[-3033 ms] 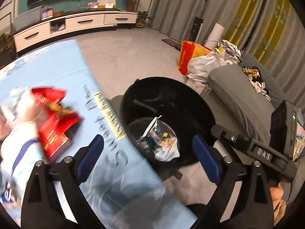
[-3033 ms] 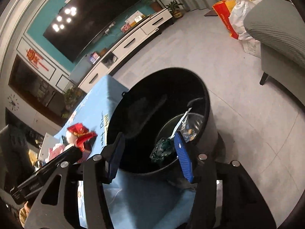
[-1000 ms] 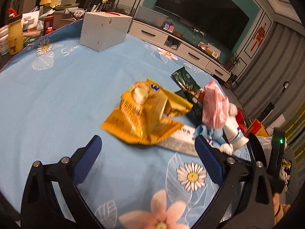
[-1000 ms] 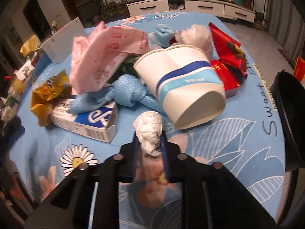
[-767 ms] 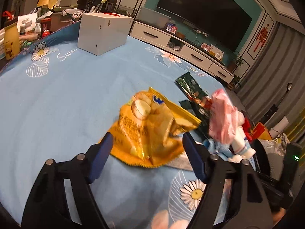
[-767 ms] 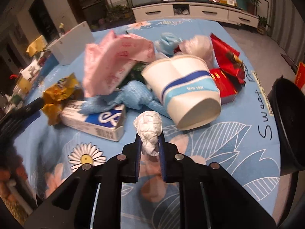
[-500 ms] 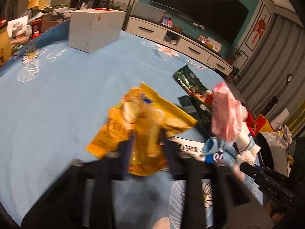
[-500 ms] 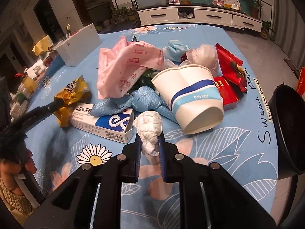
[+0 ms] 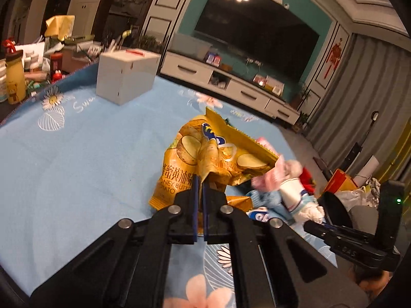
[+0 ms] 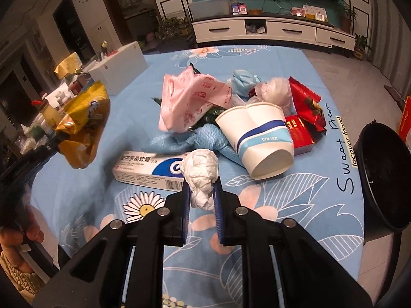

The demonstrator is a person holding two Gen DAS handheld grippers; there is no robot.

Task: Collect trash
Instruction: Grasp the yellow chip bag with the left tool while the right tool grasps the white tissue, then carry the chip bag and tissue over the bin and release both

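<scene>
My left claw (image 9: 199, 187) is pinched flat on the crinkled yellow foil potato-chip bag (image 9: 213, 159); the bag hangs clear of the round table's blue flowered cloth (image 9: 77, 154), above its left side. The bag's long axis runs up and away from my fingertips, torn top edge pointing to the far right.

My right claw (image 10: 203, 192) is narrow, clamped on a crumpled white tissue ball (image 10: 201, 172), held off the cloth above the near edge.

Key relation: the black round plastic bin (image 10: 385, 174) stands off the table's right edge, rim below the tabletop. It lies to the right of both claws; the right claw is the nearer, the left must cross the whole pile. Judgement: tissue goes in first, the bag after it.

Left on the table, centre to right: white-and-blue ointment carton (image 10: 149, 169), long axis parallel to the near edge; tipped white paper cup with blue band (image 10: 257, 141), mouth pointing away from me; pink wrapper (image 10: 190, 100); red foil packet (image 10: 305, 107).
</scene>
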